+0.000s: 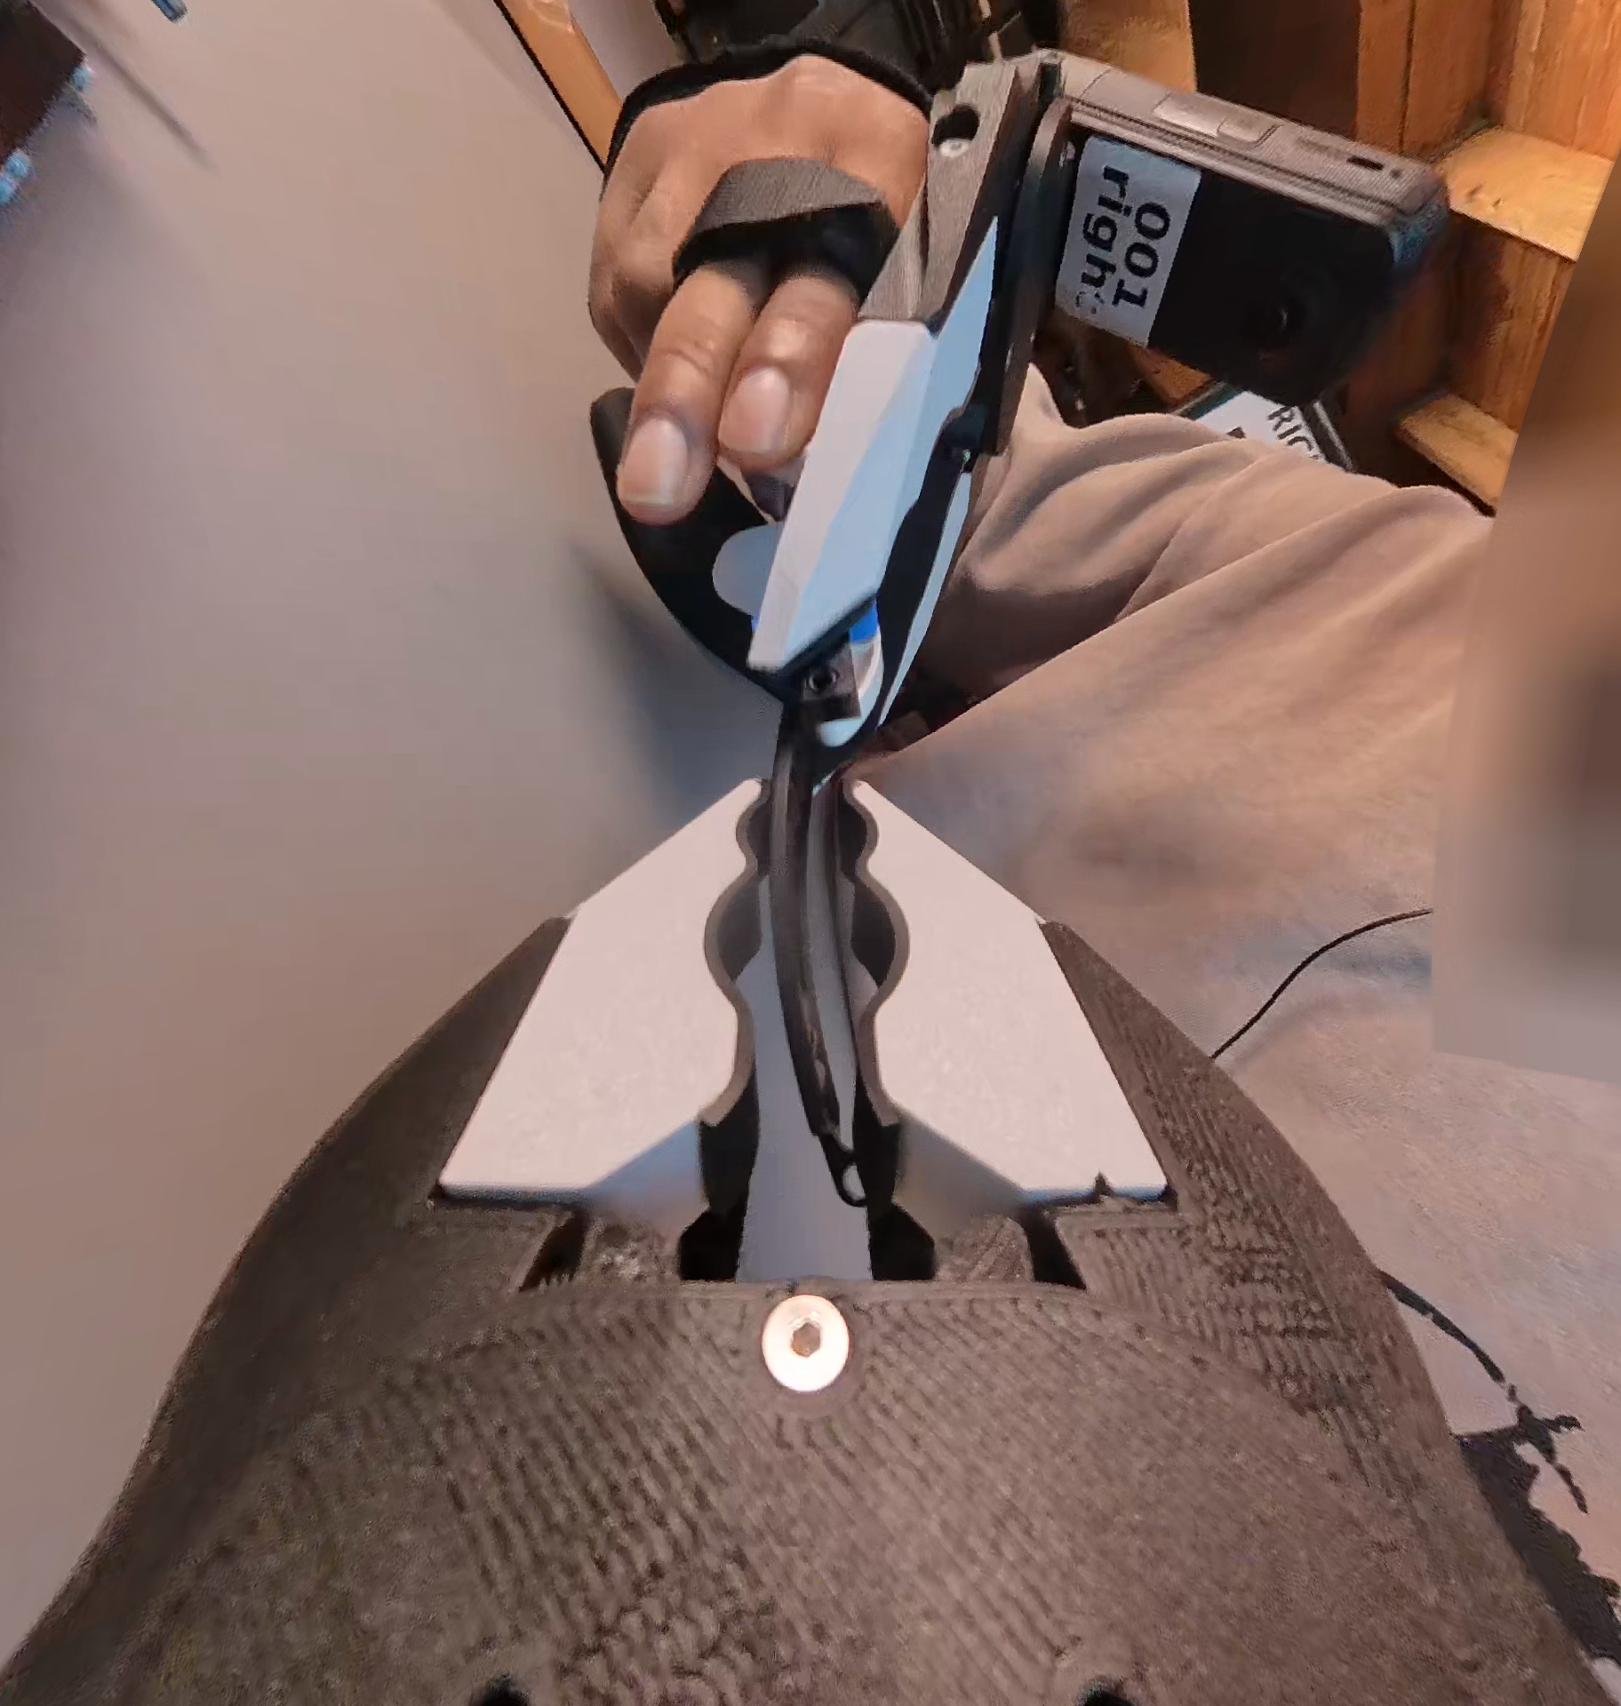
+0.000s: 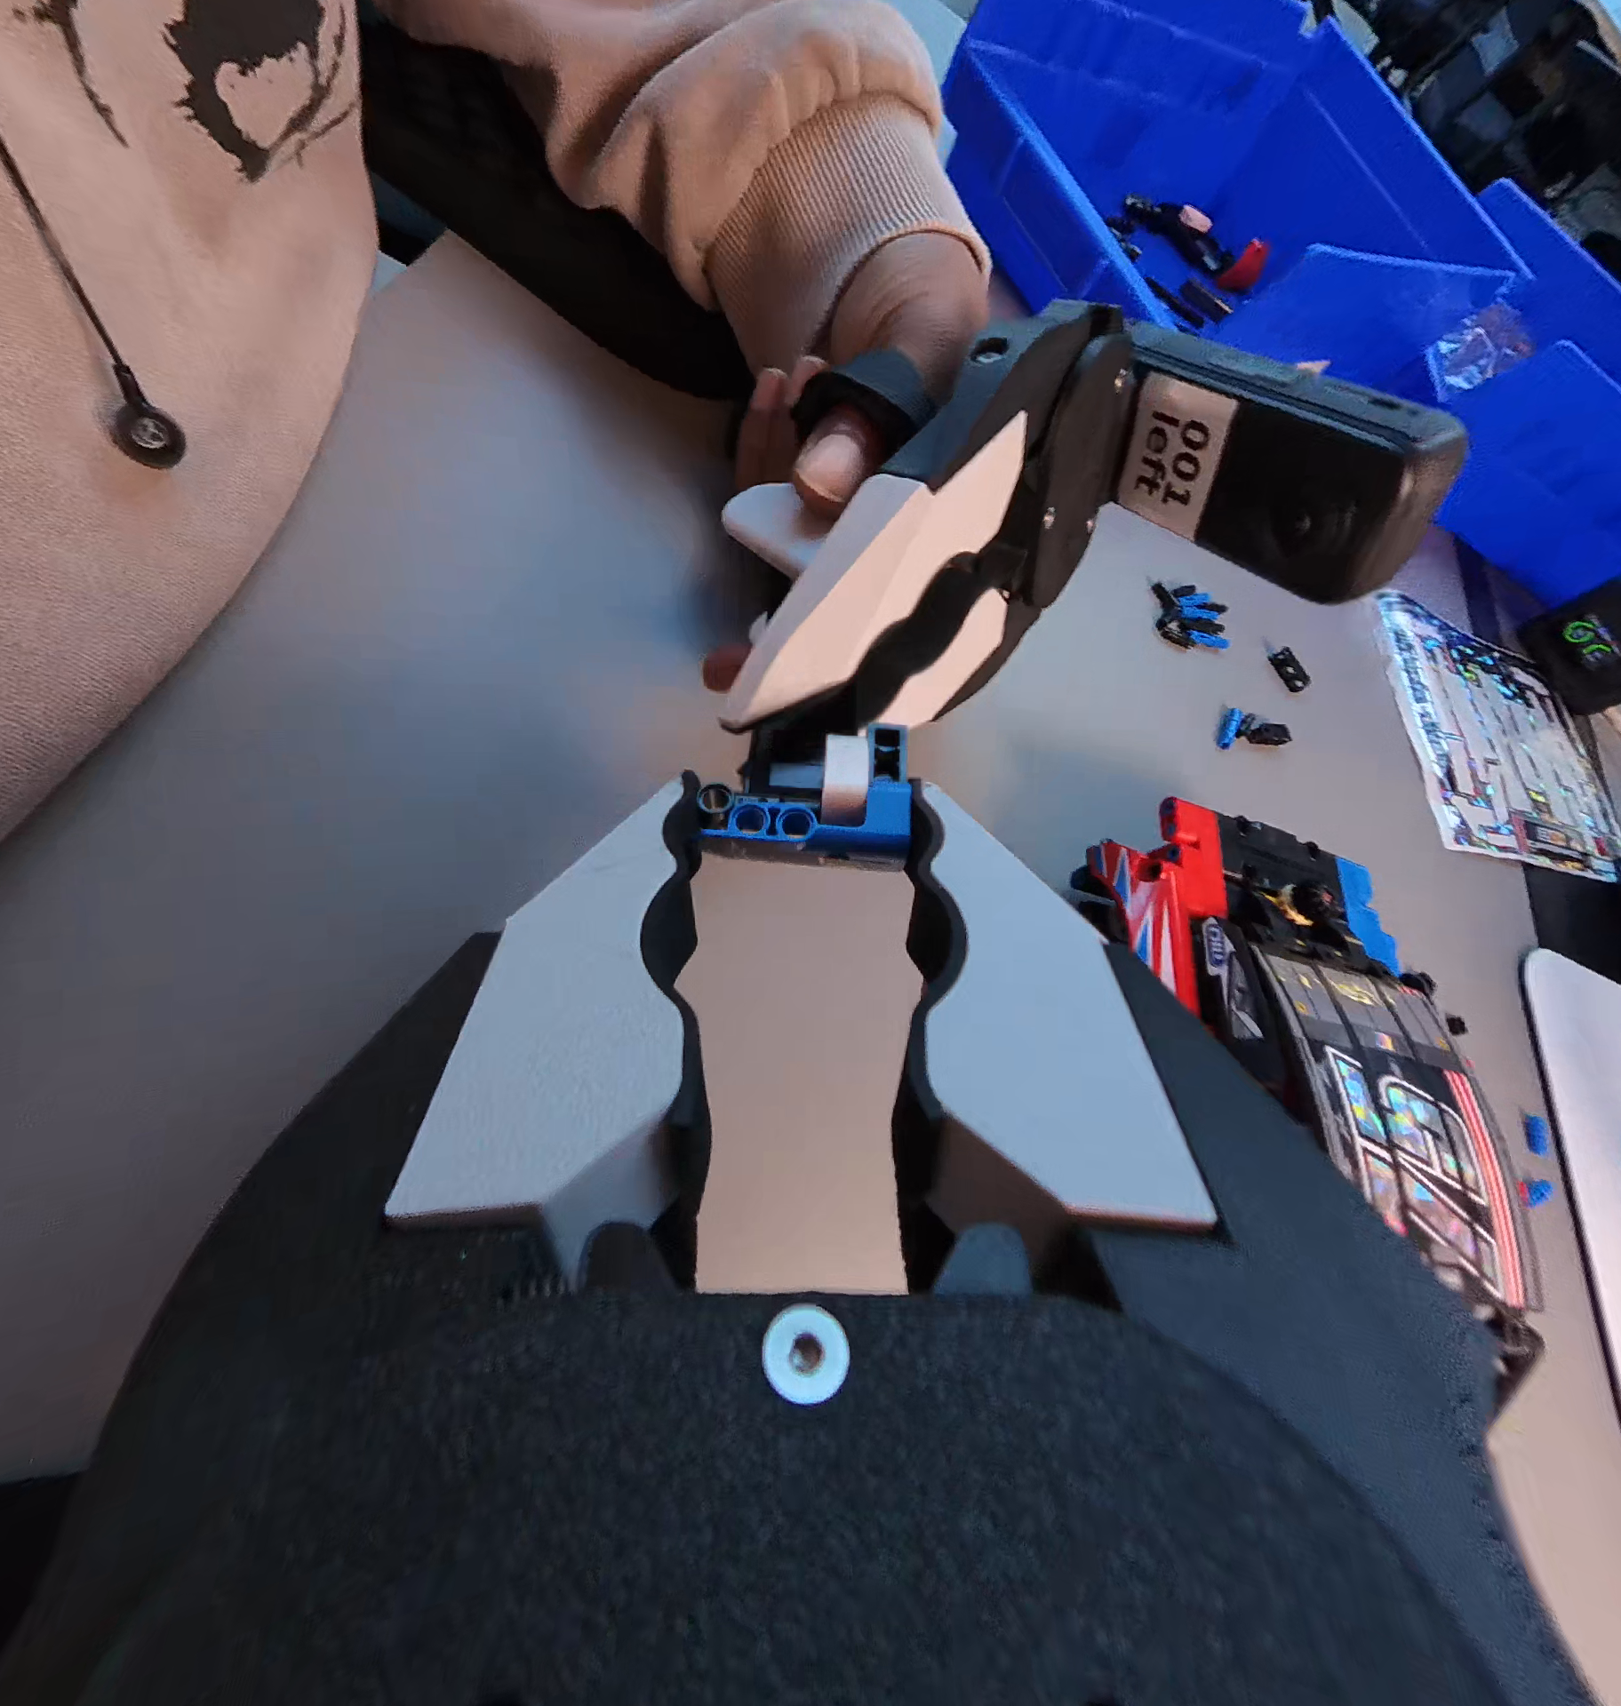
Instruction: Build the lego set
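In the right wrist view my right gripper (image 2: 805, 822) is shut on a small blue Lego assembly (image 2: 844, 817) with round holes, a black part and a white piece, held at the fingertips above the table. My left gripper (image 2: 816, 720) comes down from above and meets the top of the assembly. In the left wrist view my left gripper (image 1: 807, 803) is nearly closed on a thin curved black piece (image 1: 802, 923) seen edge on. The piece's far end reaches the tip of my right gripper (image 1: 825, 683), where blue and white parts show.
A partly built red, black and blue car model (image 2: 1296, 997) lies on the grey table (image 2: 511, 646) to the right. Loose blue and black pins (image 2: 1190, 614), a sticker sheet (image 2: 1508, 738) and blue bins (image 2: 1342, 185) lie beyond it. A white tray (image 2: 1610, 1154) is at the right edge.
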A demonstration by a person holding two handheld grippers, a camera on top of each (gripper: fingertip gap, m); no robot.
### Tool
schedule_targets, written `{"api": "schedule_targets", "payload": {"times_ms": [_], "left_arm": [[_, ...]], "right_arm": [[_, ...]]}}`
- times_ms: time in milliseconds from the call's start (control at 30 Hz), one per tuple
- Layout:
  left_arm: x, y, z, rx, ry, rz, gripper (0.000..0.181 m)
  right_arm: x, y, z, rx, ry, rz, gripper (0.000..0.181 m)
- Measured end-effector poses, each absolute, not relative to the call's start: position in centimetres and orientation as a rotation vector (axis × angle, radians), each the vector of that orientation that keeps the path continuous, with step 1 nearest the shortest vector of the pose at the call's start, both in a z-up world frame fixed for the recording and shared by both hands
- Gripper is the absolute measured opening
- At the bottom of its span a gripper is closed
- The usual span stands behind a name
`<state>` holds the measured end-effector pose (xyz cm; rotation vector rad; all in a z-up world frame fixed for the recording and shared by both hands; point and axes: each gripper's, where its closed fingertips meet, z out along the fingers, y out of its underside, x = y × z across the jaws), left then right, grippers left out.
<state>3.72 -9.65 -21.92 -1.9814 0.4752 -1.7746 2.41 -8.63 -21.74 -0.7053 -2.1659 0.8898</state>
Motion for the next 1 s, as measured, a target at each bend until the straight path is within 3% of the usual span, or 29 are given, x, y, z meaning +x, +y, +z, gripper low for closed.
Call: {"api": "schedule_targets", "payload": {"times_ms": [333,700,1000], "left_arm": [[2.6,-6.8,-24.6,-2.154,0.352,-1.360,0.001],[1.9,-5.7,-25.7,-2.254,0.346,-1.177,0.001],[1.1,-4.6,-25.4,-2.219,0.379,-0.972,0.007]], "right_arm": [[1.4,-4.8,-24.3,-0.840,-2.211,0.372,0.043],[0.8,-2.7,-25.5,-0.696,-2.248,-0.208,0.044],[-0.1,-1.9,-25.4,-0.721,-2.215,-0.245,0.043]]}}
